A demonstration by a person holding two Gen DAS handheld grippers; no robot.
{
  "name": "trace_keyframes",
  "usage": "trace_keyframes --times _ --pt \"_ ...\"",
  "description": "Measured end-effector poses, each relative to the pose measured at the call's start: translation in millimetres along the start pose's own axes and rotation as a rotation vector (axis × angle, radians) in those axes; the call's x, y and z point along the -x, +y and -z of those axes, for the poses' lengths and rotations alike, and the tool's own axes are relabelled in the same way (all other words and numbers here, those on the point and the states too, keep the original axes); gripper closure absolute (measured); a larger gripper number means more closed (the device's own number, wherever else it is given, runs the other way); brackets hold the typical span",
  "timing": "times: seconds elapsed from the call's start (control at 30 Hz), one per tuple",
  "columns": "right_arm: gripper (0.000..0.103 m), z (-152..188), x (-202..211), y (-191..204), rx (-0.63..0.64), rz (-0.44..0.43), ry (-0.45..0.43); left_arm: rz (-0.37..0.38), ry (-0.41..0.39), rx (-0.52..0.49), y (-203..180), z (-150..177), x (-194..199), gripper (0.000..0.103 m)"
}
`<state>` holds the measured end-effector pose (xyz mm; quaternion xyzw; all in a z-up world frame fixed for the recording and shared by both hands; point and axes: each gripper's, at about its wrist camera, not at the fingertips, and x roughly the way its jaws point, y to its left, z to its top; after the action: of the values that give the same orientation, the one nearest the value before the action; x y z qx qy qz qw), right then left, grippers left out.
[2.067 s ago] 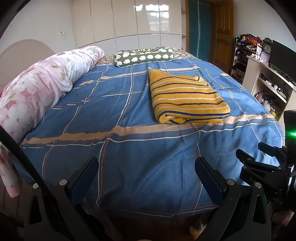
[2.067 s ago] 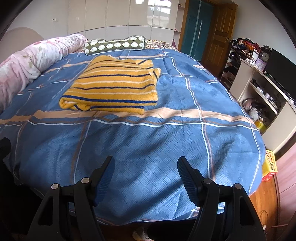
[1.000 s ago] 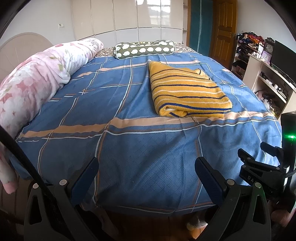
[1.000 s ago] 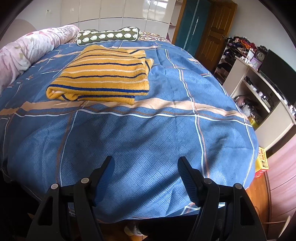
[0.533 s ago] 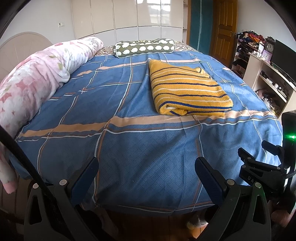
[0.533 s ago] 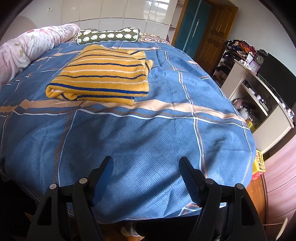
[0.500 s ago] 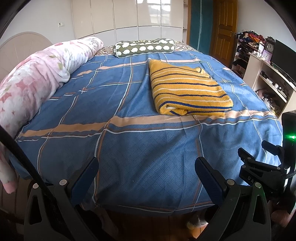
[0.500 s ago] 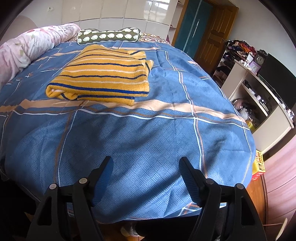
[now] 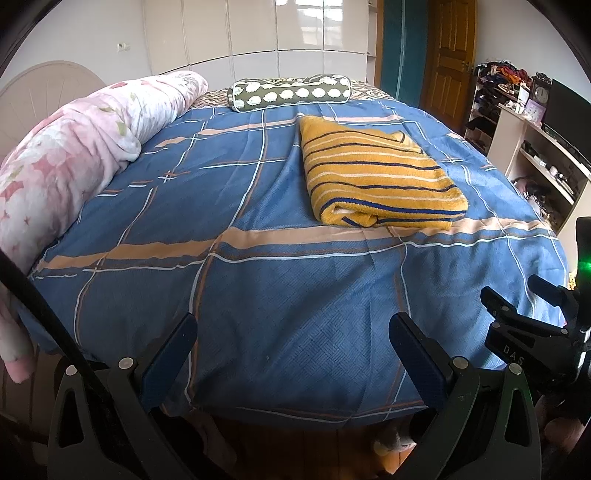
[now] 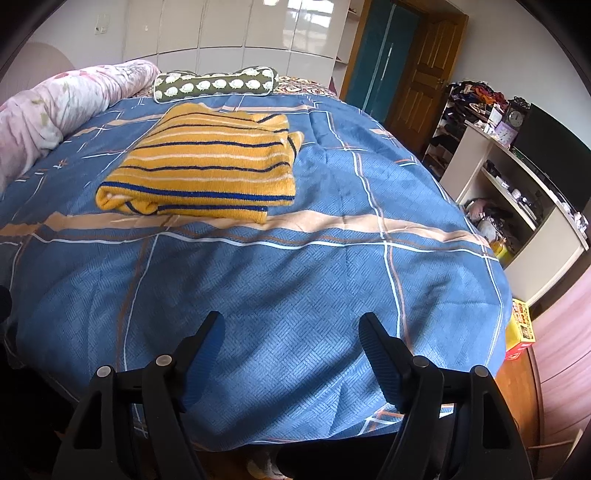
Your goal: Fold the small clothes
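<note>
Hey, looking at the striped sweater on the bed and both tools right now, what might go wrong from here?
The folded mustard-yellow sweater with navy stripes lies far up the blue plaid bedspread, while the open left tool and open right tool hover at the foot edge, so reaching may be awkward. A pinch could catch only the top layer and undo the fold, or snag the bedspread underneath.

Home bedroom: bed [image 9: 258, 295] with blue checked cover, bolster pillow [image 9: 291, 94], rolled pink quilt [image 9: 74, 155], white wardrobe [image 9: 258, 33], wooden door [image 9: 448, 51].
</note>
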<state>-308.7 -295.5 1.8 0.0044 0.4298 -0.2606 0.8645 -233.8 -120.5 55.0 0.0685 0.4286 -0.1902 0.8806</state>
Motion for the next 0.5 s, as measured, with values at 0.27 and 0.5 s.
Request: trace_keyframes --times 0.27,0.5 --pt "0.024 1.5 -0.8 0.3 0.001 -0.005 0.000 -0.002 0.007 -0.001 0.0 1.2 -0.6 0.000" --pt "0.024 2.9 -2.2 -0.7 -0.008 -0.008 0.006 -0.002 0.015 0.001 1.7 2.5 -3.4 0.000"
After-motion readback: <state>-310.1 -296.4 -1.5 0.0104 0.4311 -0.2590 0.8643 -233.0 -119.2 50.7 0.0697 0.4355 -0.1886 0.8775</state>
